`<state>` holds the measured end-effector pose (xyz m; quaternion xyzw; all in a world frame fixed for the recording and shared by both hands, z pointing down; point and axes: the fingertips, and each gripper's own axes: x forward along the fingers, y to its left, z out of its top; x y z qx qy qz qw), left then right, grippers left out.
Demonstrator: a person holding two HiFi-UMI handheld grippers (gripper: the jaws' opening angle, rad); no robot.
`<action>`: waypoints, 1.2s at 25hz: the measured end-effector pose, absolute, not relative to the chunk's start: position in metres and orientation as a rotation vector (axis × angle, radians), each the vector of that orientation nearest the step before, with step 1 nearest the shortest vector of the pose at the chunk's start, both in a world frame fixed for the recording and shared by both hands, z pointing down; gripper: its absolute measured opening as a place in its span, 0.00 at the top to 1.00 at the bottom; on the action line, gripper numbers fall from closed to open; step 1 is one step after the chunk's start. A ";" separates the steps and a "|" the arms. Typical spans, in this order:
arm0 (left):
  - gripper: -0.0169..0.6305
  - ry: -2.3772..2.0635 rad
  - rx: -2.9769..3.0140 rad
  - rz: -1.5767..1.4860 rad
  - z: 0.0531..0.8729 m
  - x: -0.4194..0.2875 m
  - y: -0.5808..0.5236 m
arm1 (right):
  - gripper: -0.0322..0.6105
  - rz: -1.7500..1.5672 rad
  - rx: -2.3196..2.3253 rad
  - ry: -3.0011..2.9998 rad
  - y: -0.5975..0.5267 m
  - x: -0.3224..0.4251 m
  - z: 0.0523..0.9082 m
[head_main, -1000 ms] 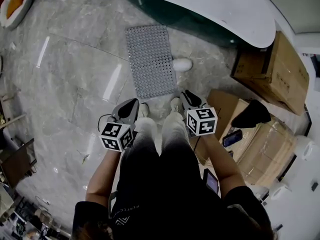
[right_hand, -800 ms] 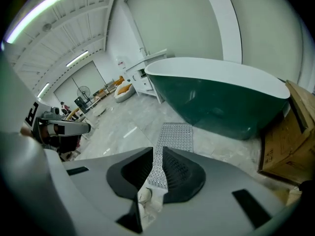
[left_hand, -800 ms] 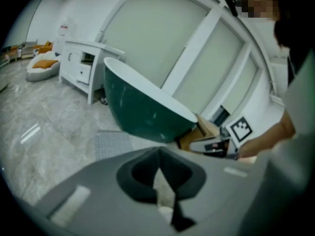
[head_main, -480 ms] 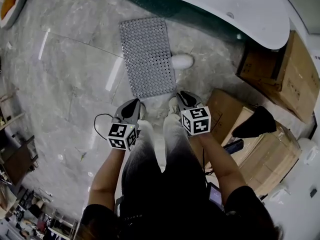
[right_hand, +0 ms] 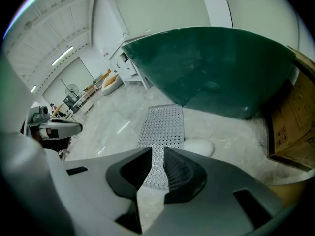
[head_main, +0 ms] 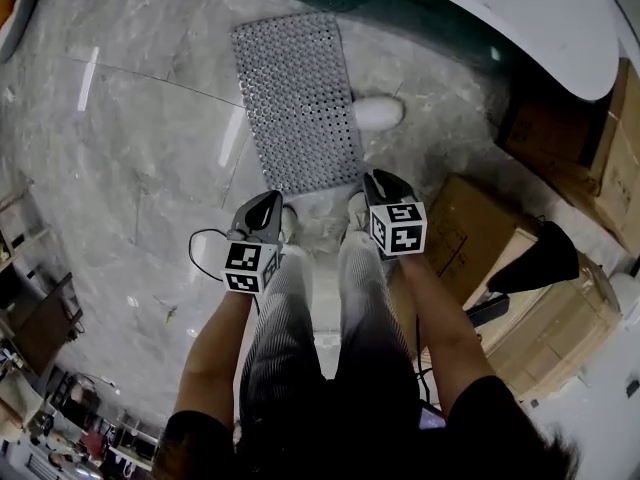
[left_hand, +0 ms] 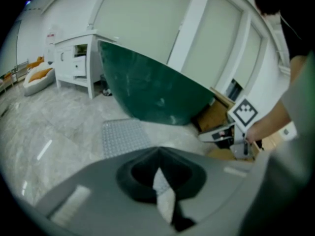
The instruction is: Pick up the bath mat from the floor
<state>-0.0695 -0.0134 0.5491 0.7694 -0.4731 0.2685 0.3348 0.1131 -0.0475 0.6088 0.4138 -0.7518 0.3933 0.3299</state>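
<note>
Curving across the far side is the green bathtub (head_main: 400, 23), with pale marble floor (head_main: 150, 148) spread before it and cardboard boxes (head_main: 455, 233) to my right. The grey perforated bath mat (head_main: 297, 103) lies flat on the floor beside the tub, ahead of my feet. My left gripper (head_main: 268, 203) is pressed together and empty. My right gripper (head_main: 380, 180) shows a narrow gap, its jaws opening, with nothing between them. Both hover over my knees, clear of the mat. A small white lump (head_main: 378, 113) sits just beside the mat's right edge.

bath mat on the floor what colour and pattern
Grey, with a regular grid of small holes or dots; the bath mat shows best in the head view.
</note>
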 end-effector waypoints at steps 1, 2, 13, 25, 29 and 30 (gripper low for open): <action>0.97 -1.227 2.012 0.711 0.558 -0.070 -0.013 | 0.84 1.030 1.088 -1.962 -0.048 0.113 0.618; 0.97 -1.221 2.015 0.720 0.567 -0.070 -0.013 | 0.84 1.029 1.086 -1.961 -0.047 0.113 0.627; 0.97 -1.225 1.995 0.783 0.665 -0.089 -0.012 | 0.77 1.035 1.068 -1.917 -0.038 0.108 0.736; 0.97 -1.296 1.965 0.777 0.764 -0.109 -0.021 | 0.72 1.053 1.090 -1.891 -0.048 0.111 0.848; 0.97 -1.313 1.966 0.780 0.793 -0.111 -0.024 | 0.71 1.059 1.067 -1.894 -0.050 0.112 0.886; 0.97 -1.319 1.963 0.781 0.800 -0.113 -0.024 | 0.70 1.058 1.066 -1.895 -0.050 0.112 0.894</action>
